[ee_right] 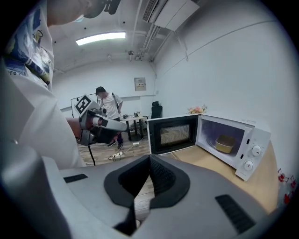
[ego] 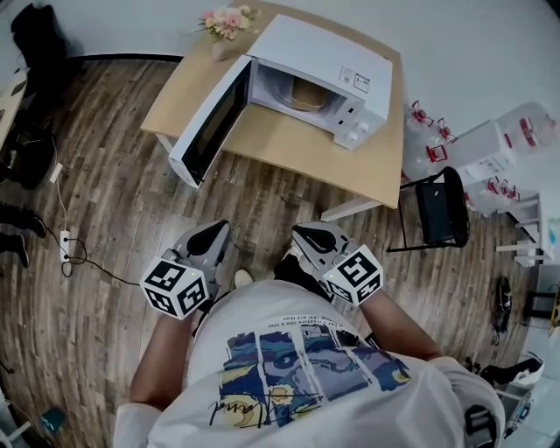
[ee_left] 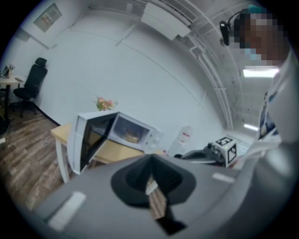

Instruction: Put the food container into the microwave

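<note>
The white microwave (ego: 325,63) stands on a light wooden table (ego: 280,140) with its door (ego: 210,121) swung wide open to the left. A tan food container (ego: 308,94) sits inside the cavity, also visible as the container (ee_right: 225,143) in the right gripper view and the container (ee_left: 131,137) in the left gripper view. My left gripper (ego: 217,231) and right gripper (ego: 308,234) are held close to my body, well short of the table. Both are shut with nothing between the jaws. The left gripper (ee_left: 152,179) and right gripper (ee_right: 150,173) point toward the microwave.
A vase of pink flowers (ego: 226,24) stands at the table's far corner. A black chair (ego: 439,210) and water jugs (ego: 427,131) are to the right of the table. A power strip with cable (ego: 66,247) lies on the wooden floor at left. A person (ee_right: 110,114) stands far back.
</note>
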A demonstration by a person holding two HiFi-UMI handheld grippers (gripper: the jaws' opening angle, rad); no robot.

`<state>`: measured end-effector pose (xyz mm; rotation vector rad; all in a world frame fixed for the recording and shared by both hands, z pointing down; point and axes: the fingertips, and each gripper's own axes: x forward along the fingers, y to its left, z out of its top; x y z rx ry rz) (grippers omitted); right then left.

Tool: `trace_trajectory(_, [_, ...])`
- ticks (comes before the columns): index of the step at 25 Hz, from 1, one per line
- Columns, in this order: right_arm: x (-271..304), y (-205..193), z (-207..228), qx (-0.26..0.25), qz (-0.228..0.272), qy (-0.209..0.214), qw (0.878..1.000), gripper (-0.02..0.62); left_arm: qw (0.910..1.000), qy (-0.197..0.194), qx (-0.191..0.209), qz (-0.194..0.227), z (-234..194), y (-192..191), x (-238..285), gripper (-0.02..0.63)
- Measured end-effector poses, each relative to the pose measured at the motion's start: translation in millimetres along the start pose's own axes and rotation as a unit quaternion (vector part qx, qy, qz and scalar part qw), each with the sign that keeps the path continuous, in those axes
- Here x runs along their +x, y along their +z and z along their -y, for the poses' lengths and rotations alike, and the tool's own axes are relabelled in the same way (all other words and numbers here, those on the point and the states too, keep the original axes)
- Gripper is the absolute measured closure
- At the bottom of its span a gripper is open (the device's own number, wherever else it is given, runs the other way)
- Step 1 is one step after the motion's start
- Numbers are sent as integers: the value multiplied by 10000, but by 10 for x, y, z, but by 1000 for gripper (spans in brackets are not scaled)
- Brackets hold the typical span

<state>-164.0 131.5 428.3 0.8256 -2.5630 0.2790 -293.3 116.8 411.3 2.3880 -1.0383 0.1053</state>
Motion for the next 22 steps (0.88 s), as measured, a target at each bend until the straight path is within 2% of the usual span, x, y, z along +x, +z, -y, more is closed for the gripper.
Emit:
trace_trajectory(14, [80,-68,-54,116,-43,-47,9999,588,9999,-28,-82,-62,-10,-56,-112,598])
trace_trajectory(18, [154,-91,79,142,-105,-18,9998,588,9999,-15,-97,-60,-78,8,-12,598])
trace_trajectory(22, [249,-99,389,156,-204,-24,9997,588,10000,12,-27,-19,-136,166,193,598])
